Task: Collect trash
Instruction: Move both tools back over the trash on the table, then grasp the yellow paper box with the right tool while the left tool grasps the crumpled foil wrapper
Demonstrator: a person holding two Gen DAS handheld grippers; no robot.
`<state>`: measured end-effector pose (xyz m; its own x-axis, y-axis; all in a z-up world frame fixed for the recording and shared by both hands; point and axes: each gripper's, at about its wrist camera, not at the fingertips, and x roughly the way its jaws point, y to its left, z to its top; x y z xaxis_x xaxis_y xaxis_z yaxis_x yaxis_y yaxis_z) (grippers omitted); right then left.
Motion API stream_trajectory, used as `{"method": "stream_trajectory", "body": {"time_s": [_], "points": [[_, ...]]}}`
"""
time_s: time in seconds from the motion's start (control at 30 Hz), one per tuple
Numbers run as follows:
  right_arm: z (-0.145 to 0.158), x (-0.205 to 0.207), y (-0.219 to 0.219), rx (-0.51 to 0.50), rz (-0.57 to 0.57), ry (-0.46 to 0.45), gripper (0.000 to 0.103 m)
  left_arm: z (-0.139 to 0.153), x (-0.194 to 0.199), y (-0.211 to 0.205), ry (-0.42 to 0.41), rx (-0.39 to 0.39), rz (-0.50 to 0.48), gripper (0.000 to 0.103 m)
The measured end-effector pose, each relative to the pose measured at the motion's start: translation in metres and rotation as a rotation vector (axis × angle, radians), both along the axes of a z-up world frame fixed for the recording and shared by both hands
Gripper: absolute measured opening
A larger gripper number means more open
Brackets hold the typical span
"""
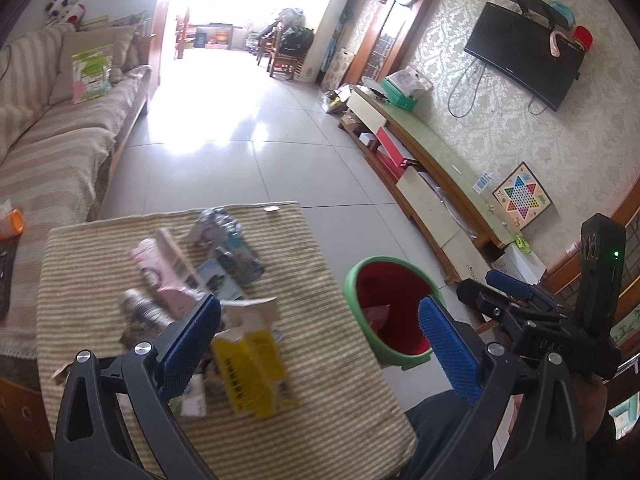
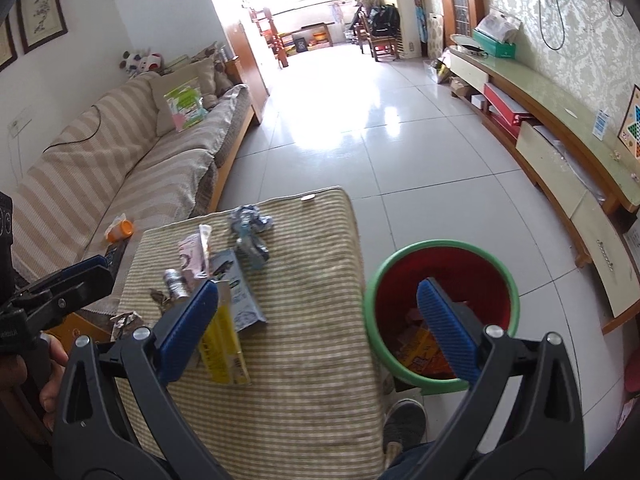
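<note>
Behind right gripper finger, bin contents half hidden; both grippers' fingers apart, empty.

You have a striped sofa along the left wall, a green-and-pink book on its seat, a television on the right wall, a star-patterned game board on the long cabinet below.

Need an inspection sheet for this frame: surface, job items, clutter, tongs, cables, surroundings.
Surface: striped cloth covering the table.
Job's things: yellow carton, grey packet, crumpled wrapper, small can on the cloth; bin on the floor beside it, trash already inside.
Clutter: orange cup on the sofa.
Tongs: left tongs and right tongs both open, empty.
Cables: wires hanging under the TV.
Surroundings: sofa, TV cabinet.
</note>
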<state>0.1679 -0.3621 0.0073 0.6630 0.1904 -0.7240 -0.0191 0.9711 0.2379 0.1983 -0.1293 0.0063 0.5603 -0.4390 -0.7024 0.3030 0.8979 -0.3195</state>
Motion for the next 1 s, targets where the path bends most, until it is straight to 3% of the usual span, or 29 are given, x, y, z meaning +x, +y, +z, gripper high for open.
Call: {"method": "stream_trajectory", "body": {"time_s": [0.2, 0.57, 1.0], "points": [[-0.01, -0.005, 0.043, 0.001, 0.067, 0.025, 0.098, -0.008, -0.023, 0.06, 0.016, -0.007, 0.087, 0.095], [-0.046, -0.004, 0.117, -0.064, 0.165, 0.093, 0.098, -0.046, -0.055, 0.143, 0.058, 0.075, 0.198, 0.095], [-0.099, 0.005, 0.154, -0.076, 0.21, 0.219, 0.098, -0.116, -0.041, 0.195, 0.19, 0.19, 0.3, 0.095]]}}
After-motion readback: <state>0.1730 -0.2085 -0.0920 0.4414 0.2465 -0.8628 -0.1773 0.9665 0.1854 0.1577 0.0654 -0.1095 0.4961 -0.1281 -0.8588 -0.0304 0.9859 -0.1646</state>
